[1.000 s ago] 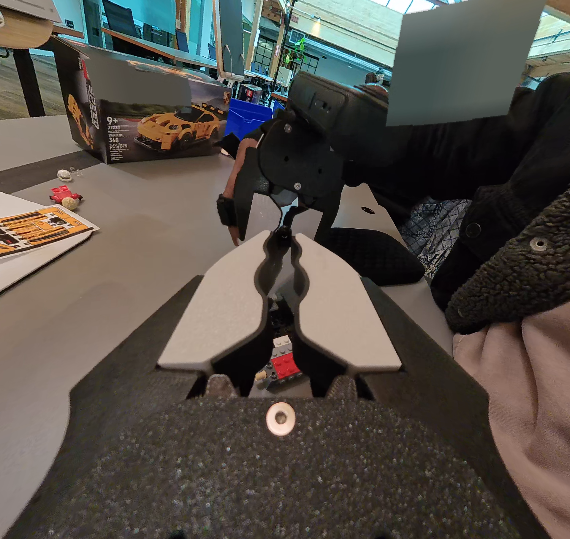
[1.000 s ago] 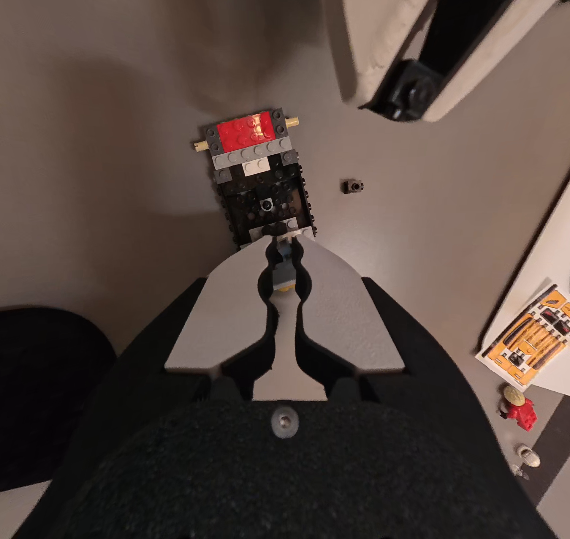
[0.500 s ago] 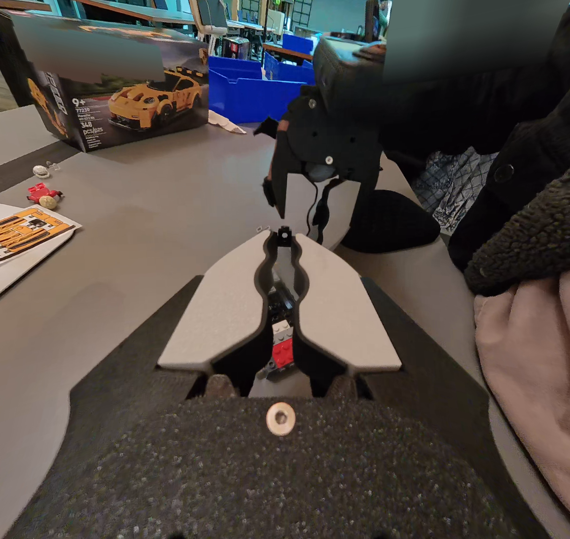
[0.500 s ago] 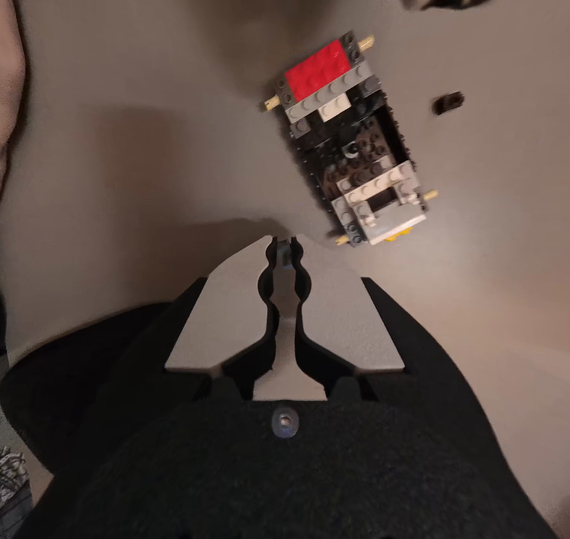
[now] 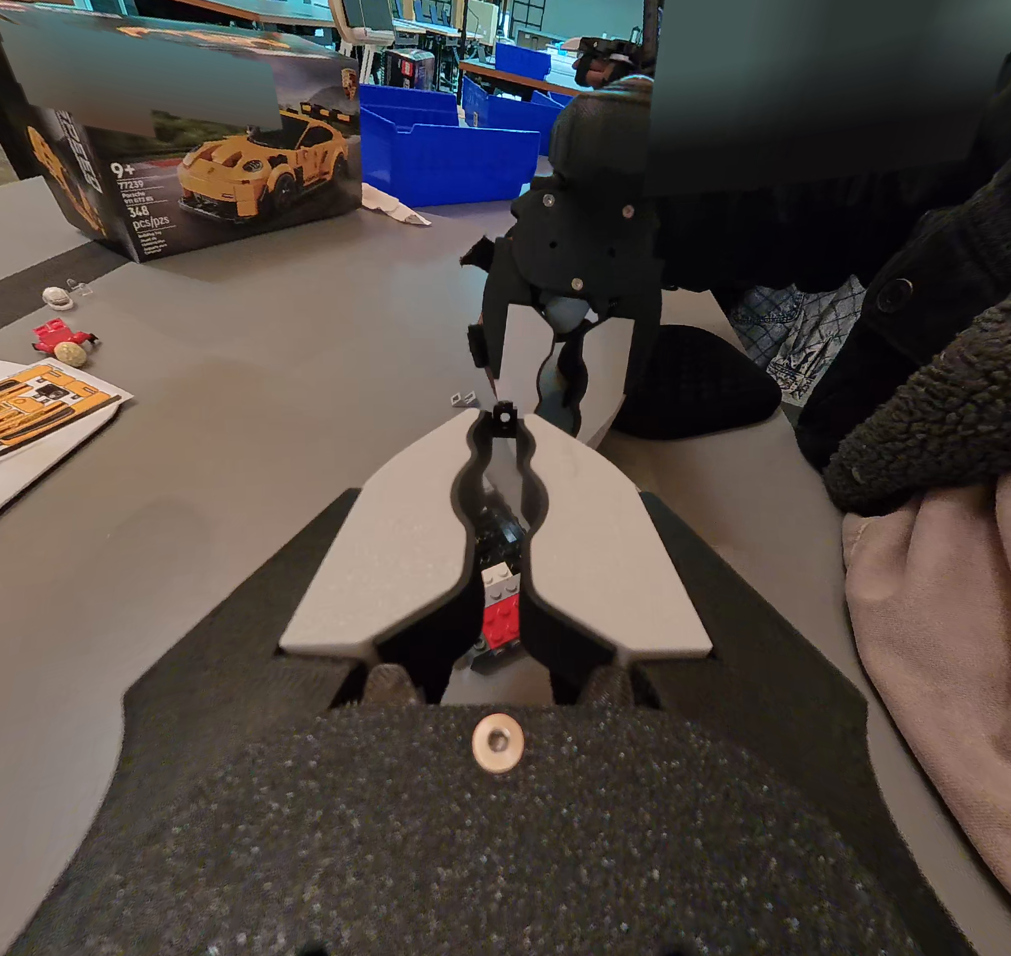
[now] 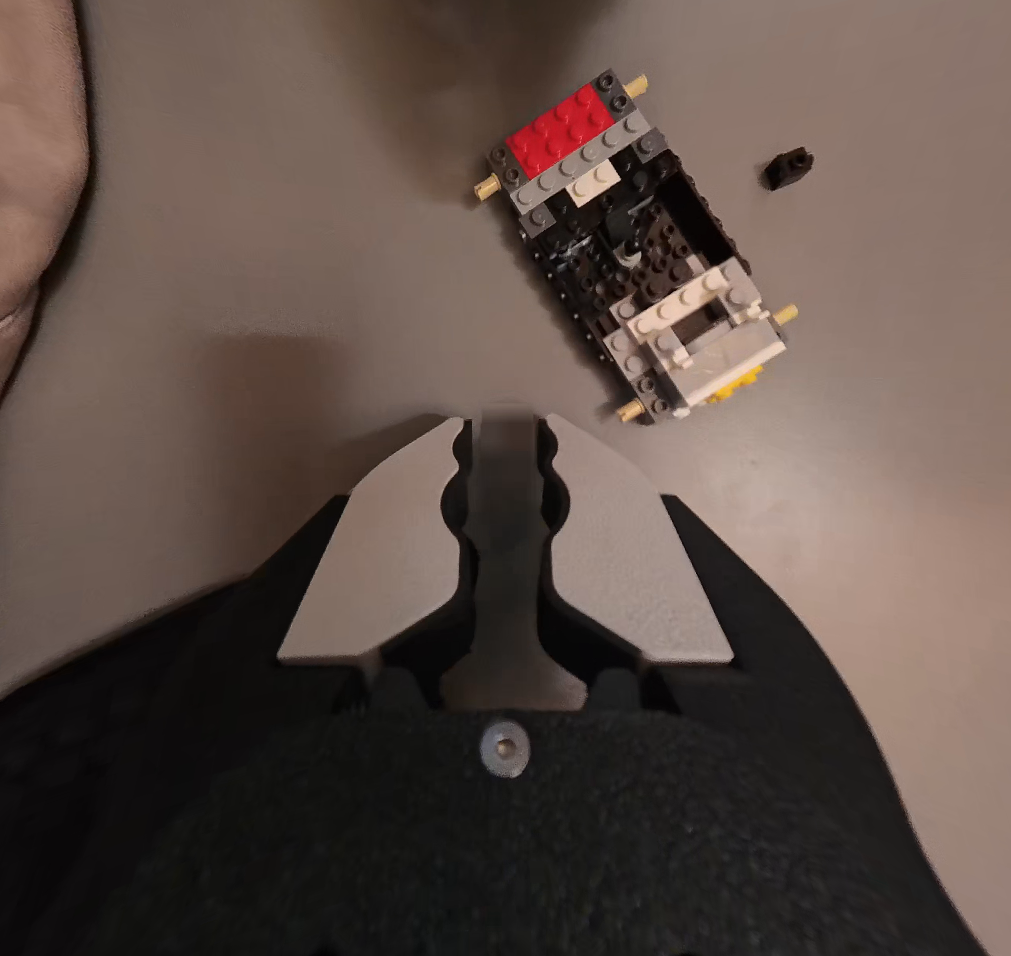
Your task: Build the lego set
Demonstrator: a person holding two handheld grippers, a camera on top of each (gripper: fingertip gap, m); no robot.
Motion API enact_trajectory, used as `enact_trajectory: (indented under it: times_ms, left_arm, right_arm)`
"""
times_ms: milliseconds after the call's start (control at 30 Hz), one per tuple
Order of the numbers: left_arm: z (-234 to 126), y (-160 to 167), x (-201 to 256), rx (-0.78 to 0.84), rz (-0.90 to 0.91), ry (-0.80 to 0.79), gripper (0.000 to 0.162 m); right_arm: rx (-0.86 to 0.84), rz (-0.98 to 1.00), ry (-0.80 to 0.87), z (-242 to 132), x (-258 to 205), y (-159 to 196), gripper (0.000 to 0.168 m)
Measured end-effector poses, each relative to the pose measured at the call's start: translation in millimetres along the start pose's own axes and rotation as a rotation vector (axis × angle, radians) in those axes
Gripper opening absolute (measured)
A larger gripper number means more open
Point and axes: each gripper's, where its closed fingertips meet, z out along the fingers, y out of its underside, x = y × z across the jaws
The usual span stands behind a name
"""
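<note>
In the left wrist view, the left gripper (image 5: 504,426) is hovering low over the grey tabletop (image 5: 262,437), its jaws standing nearly closed with only a thin wavy gap between them. A small black brick (image 5: 504,415) is showing right at the tips; whether the jaws are pinching it or it is merely lying on the tabletop beyond them cannot be told here. Through the gap, in the lower centre of the frame, the partly built lego car chassis (image 5: 500,601) is sitting on the tabletop under the gripper, its red and grey plates showing.

In the right wrist view, the right gripper (image 6: 504,423) is looking straight down, its jaws parted a little and gripping nothing, with bare tabletop (image 6: 273,218) showing between them. The chassis (image 6: 629,251) is lying tilted in the upper right of the frame, red plate toward the top, white and grey plates toward the bottom, tan axle pins sticking out at its corners. The black brick (image 6: 786,168) is lying on the tabletop to its right, apart from it. The frame is slightly blurred.

In the left wrist view's centre right, the right gripper (image 5: 558,399) is pointing down at the tabletop. At the upper left the set's box (image 5: 208,163), printed with a yellow car, is standing on the tabletop, with blue bins (image 5: 448,163) behind it. At the left edge a sticker sheet (image 5: 44,404) is lying flat, with a small red piece (image 5: 57,333) just above it.
</note>
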Motion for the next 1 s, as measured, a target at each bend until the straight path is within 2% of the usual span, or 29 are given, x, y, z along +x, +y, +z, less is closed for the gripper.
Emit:
enact_trajectory:
  times_ms: [33, 300, 433, 467, 567, 667, 800, 900, 1000]
  left_arm:
    - [0, 0, 0, 0.001, -0.002, 0.001, 0.008]
    - [0, -2, 2, 0.017, -0.002, 0.022, 0.008]
    - [0, 0, 2, 0.017, -0.012, 0.032, 0.008]
    - [0, 0, 2, 0.02, -0.013, 0.036, 0.008]
    - [0, -2, 5, 0.039, -0.014, 0.055, 0.008]
    - [0, -5, 7, 0.058, -0.011, 0.065, 0.008]
    - [-2, -13, 13, 0.106, 0.023, 0.075, 0.008]
    - [-3, -17, 14, 0.118, 0.07, 0.052, 0.009]
    - [-3, -18, 15, 0.117, 0.121, 0.032, 0.009]
  right_arm:
    - [0.018, -0.009, -0.007, -2, 0, 3, 0.023]
    - [0.121, -0.106, -0.074, -3, 1, 6, 0.023]
    - [0.118, -0.144, -0.082, 2, 4, 5, 0.016]
    - [0.117, -0.148, -0.084, 3, 4, 4, 0.008]
    - [0.103, -0.128, -0.099, 3, 2, 3, 0.007]
    - [0.161, -0.059, -0.024, -12, 12, -15, 0.007]
    - [0.281, 0.007, 0.125, -38, 24, -59, 0.007]
    - [0.283, 0.005, 0.223, -45, 29, -75, 0.007]
    - [0.276, 0.009, 0.237, -45, 27, -84, 0.007]
